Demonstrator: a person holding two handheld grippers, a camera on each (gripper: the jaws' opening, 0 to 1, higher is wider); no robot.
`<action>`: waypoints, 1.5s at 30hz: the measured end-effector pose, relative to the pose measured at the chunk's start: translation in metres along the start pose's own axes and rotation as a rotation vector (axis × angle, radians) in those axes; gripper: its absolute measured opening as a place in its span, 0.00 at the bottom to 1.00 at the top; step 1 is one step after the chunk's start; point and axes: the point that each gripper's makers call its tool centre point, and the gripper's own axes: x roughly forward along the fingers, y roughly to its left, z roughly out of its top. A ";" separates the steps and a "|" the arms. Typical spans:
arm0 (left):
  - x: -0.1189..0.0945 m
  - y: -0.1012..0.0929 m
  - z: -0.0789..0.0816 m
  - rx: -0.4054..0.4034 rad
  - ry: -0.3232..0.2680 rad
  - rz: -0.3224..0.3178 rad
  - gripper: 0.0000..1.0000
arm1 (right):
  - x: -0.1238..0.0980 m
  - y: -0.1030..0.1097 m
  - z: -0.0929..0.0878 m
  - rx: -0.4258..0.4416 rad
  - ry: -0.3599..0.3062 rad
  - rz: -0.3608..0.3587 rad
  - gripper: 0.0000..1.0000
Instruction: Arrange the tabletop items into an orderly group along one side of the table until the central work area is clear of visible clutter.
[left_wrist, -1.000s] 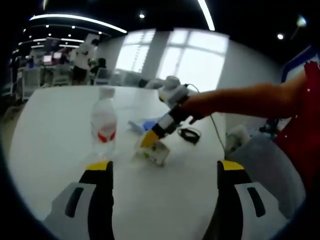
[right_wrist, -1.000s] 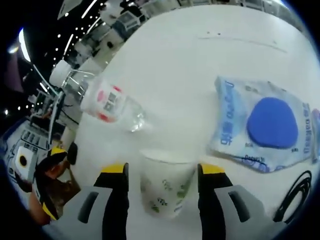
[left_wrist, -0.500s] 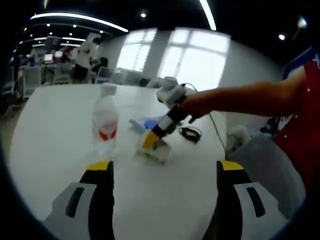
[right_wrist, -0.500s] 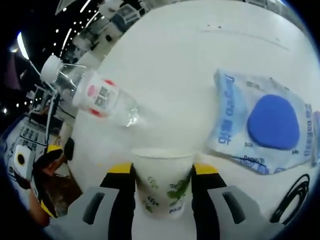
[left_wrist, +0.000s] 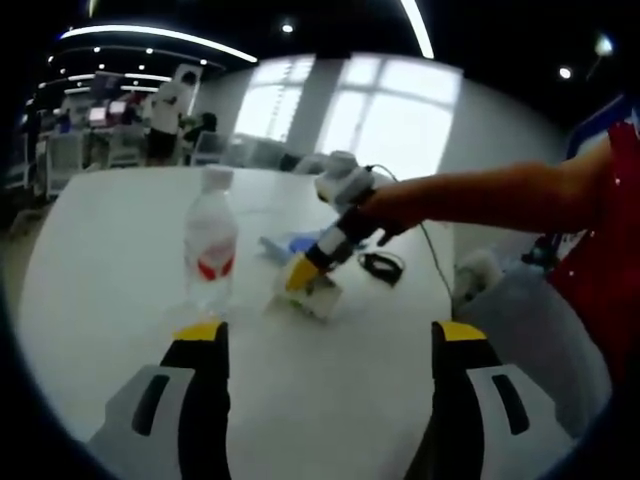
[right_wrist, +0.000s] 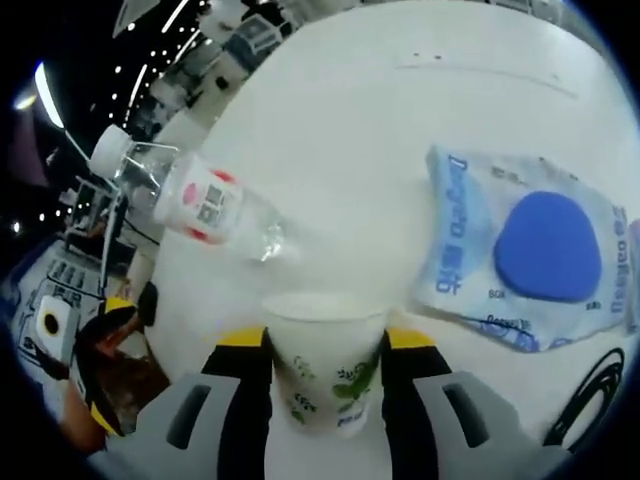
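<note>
Right gripper (right_wrist: 325, 345) — jaws pinched on a paper cup (right_wrist: 325, 375) with a green leaf print, one yellow-tipped jaw pressed against each side. Cup stands on the white table (right_wrist: 400, 150), rim up.

Right gripper view: clear water bottle (right_wrist: 195, 200) with a red-and-white label and white cap, near the cup, on the side away from the packet. A plastic packet (right_wrist: 525, 250) holding a blue disc lies flat on the cup's other side, apart from it. Black cable (right_wrist: 595, 385) near the packet's edge.

Left gripper (left_wrist: 325, 345) — jaws spread wide, nothing between them, held above the table. Left gripper view: bottle (left_wrist: 210, 240) upright, cup (left_wrist: 310, 295) just beside it under the other gripper; a bare forearm (left_wrist: 500, 195) reaches in.
</note>
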 end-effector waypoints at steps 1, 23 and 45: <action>0.000 -0.001 0.001 0.001 0.000 0.000 0.80 | -0.001 0.001 -0.001 -0.001 -0.002 0.001 0.42; 0.014 -0.017 0.008 0.029 0.023 -0.018 0.79 | -0.045 0.024 0.054 -0.053 -0.309 0.126 0.41; 0.024 -0.015 -0.002 0.007 0.067 -0.021 0.78 | -0.064 0.037 0.100 -0.335 -0.648 0.136 0.40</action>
